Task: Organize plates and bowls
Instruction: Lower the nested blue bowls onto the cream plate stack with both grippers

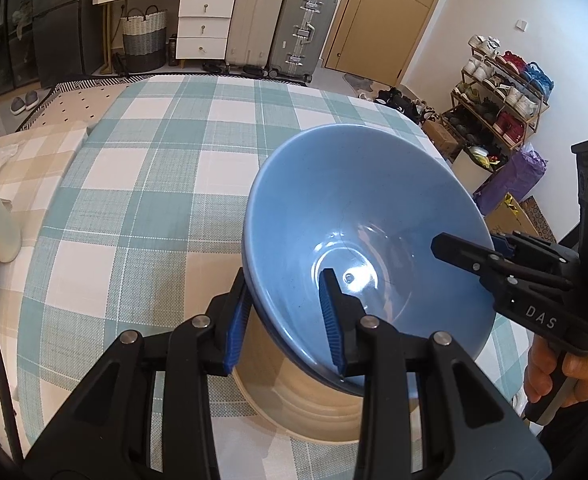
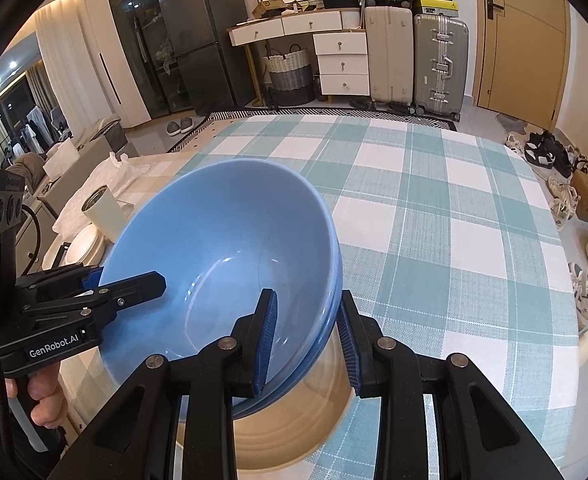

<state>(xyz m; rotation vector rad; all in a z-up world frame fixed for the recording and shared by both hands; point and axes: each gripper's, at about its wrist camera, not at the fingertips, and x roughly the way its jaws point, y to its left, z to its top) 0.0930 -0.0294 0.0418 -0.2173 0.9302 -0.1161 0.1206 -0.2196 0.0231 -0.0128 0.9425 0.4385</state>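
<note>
Both hand-held grippers, left (image 1: 285, 316) and right (image 2: 308, 340), pinch opposite rims of the blue bowl (image 1: 358, 216), seemingly stacked above a beige bowl (image 1: 314, 408); next, lower and release.

Bright even indoor light, glare inside the blue bowl (image 1: 358, 240), sharp focus, fisheye bending, dark vignetted corners

Suitcases (image 1: 281, 24), shoe rack (image 1: 498, 96), basket (image 1: 143, 40), fridge (image 2: 201, 36).

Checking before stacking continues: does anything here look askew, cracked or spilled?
The glossy blue ceramic bowls, two nested, sit tilted over the beige ribbed bowl, pinched at opposite rims by both grippers. A faint hairline runs down the inside; crack or reflection, unclear.
</note>
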